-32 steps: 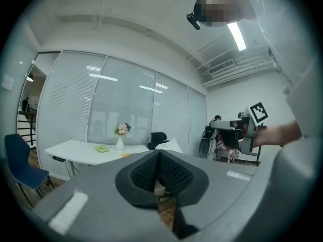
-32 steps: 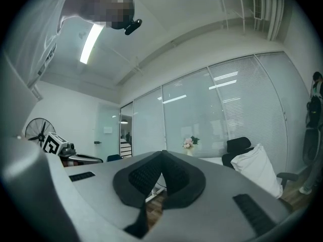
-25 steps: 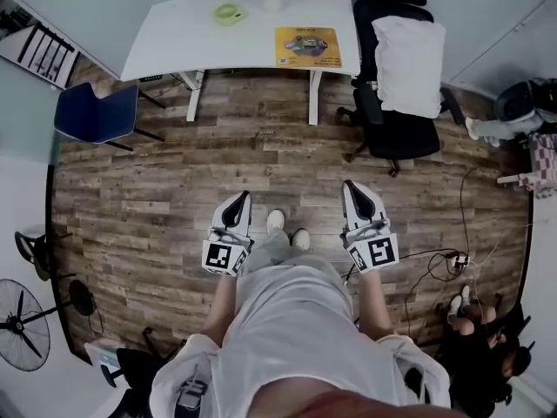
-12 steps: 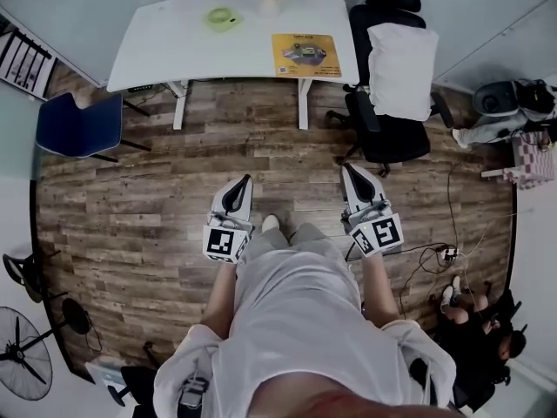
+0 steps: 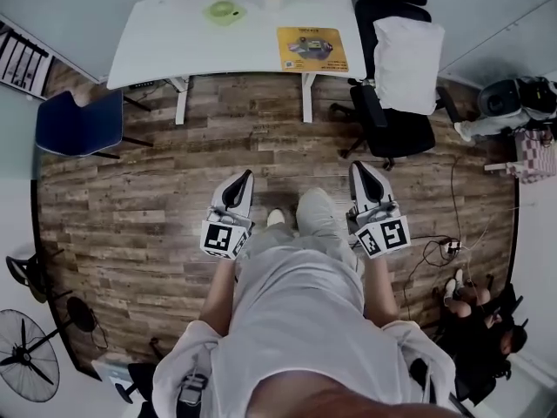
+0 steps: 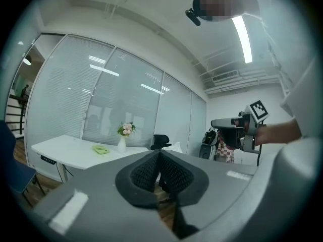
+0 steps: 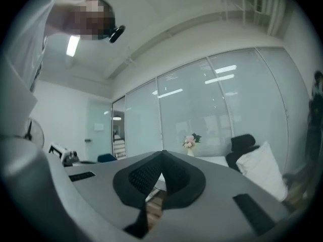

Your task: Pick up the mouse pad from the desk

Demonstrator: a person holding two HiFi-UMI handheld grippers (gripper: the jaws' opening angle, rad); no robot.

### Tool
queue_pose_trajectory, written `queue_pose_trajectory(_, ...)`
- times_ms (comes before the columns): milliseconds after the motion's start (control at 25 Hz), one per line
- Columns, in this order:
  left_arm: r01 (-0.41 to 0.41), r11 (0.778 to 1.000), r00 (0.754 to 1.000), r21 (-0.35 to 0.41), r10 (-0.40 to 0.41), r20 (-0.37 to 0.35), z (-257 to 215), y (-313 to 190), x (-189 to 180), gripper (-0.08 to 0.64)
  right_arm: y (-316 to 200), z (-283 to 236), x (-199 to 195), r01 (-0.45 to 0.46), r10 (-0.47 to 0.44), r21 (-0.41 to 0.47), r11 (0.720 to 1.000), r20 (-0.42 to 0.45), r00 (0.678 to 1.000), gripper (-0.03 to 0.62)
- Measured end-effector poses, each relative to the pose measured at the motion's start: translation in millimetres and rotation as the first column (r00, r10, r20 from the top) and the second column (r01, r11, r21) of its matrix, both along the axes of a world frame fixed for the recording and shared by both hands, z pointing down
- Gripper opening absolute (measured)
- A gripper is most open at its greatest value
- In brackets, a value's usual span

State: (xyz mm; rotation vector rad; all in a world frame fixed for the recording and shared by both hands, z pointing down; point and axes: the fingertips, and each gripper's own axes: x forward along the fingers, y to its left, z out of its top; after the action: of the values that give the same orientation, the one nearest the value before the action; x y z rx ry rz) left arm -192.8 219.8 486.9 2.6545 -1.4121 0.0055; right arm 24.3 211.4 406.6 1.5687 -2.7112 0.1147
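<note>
— Fingers of the left gripper [image 6: 159, 154]: how do they stand?
— Pressed together. The dark ribbed pads meet in one seam with nothing between them. The right gripper [image 7: 162, 154] is the same, its fingers closed on nothing.
— Where do they sit in the head view?
— In the middle of the frame, held level above the wooden floor [image 5: 148, 190]. There is one on either side of the person's legs, and both tips point toward the top of the frame.
— And the mouse pad?
— The mouse pad [image 5: 312, 49] is yellow with a printed picture. It lies flat at upper centre, on the right end of the white worktop [image 5: 174, 42], well apart from both grippers.
— What else is on that worktop?
— A small green object [image 5: 224, 11] to the left of the pad, and a vase of flowers [image 6: 122, 141] at the back edge.
— And around it?
— A black office chair [image 5: 396, 133] carrying a white pillow [image 5: 407, 59] stands just to its right. A blue chair [image 5: 78, 124] is at the left edge of the frame, and a fan [image 5: 22, 355] at lower left.
</note>
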Motion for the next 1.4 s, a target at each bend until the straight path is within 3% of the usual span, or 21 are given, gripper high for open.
queue_pose_trajectory(80,0.016,1.000,0.999,-0.026,-0.016,-0.027,3.8,1.2,-8.7,-0.015,1.1,-2.2,-13.6,0.003,0.003,0.044,0.999,-0.139,0.990,-0.002)
queue_pose_trajectory(160,0.019,0.999,0.999,-0.041,-0.020,-0.032,7.2,-2.1,-13.3,-0.015,-2.7,-6.3,-21.4,0.010,0.002,0.066,0.998,-0.174,0.985,-0.002)
queue_pose_trajectory(320,0.029,0.999,0.999,-0.038,-0.030,-0.018,5.9,-16.2,-20.3,-0.015,-15.1,-8.4,-23.6,0.011,0.001,0.078,0.997,-0.157,0.988,-0.002)
queue_pose_trajectory(440,0.060,0.998,0.998,0.008,-0.060,0.035,-3.9,-26.3,-22.4,-0.015,-21.8,-5.2,-16.5,-0.020,0.033,0.095,0.995,-0.144,0.989,-0.002)
queue_pose_trajectory(560,0.071,0.996,0.995,0.049,-0.074,0.067,-12.3,-38.9,-15.7,-0.015,-34.3,5.0,-5.1,-0.069,0.078,0.084,0.994,-0.117,0.990,-0.002)
queue_pose_trajectory(760,0.064,0.995,0.994,0.072,-0.071,0.085,-23.4,-78.6,1.1,-0.015,-66.1,12.5,1.2,-0.064,0.073,0.075,0.995,-0.115,0.991,-0.002)
queue_pose_trajectory(1120,0.103,0.992,0.988,0.067,-0.110,0.110,-17.4,-195.3,41.9,-0.015,-194.6,39.2,41.0,-0.086,0.089,0.036,0.996,-0.084,0.992,-0.002)
queue_pose_trajectory(1400,0.147,0.989,0.977,0.026,-0.149,0.152,-17.5,-270.7,63.6,-0.015,-288.9,42.9,53.5,-0.010,0.010,0.012,1.000,-0.055,0.998,-0.002)
